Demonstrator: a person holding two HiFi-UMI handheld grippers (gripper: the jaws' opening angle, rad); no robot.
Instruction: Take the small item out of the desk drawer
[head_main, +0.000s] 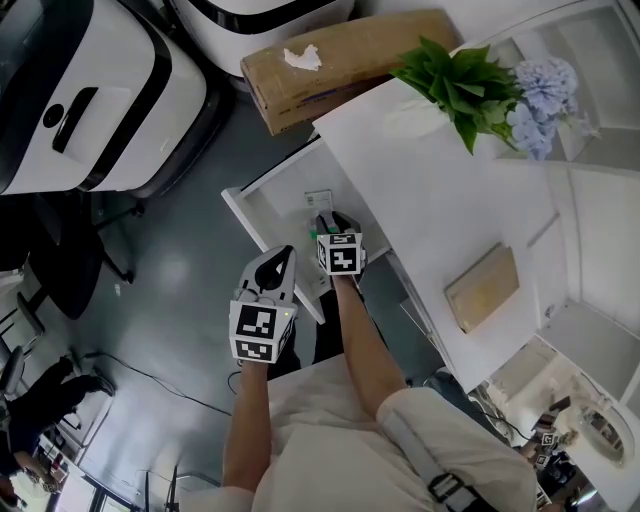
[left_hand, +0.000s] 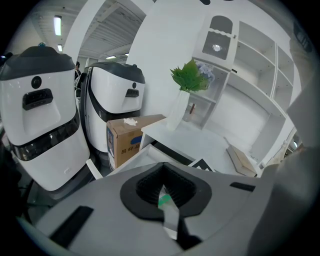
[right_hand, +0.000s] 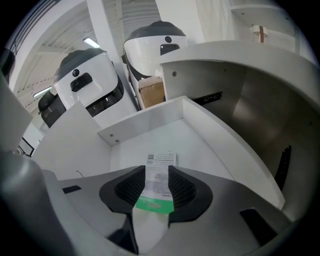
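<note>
The white desk drawer (head_main: 262, 200) stands pulled out from under the desk (head_main: 430, 190). A small white packet with a printed label (right_hand: 161, 161) lies flat on the drawer floor (right_hand: 200, 145); in the head view it shows just ahead of my right gripper as the small packet (head_main: 318, 199). My right gripper (head_main: 326, 222) reaches down into the drawer, open, its black pads (right_hand: 182, 187) flanking the packet's near end. My left gripper (head_main: 283, 258) hovers outside by the drawer's front panel, shut, with nothing held (left_hand: 163, 187).
A cardboard box (head_main: 340, 65) sits on the floor beyond the drawer. White machines (head_main: 90, 90) stand at the back left, a dark chair (head_main: 70, 260) to the left. On the desk are a leafy plant (head_main: 455, 85), pale blue flowers (head_main: 540, 95) and a tan book (head_main: 482, 288).
</note>
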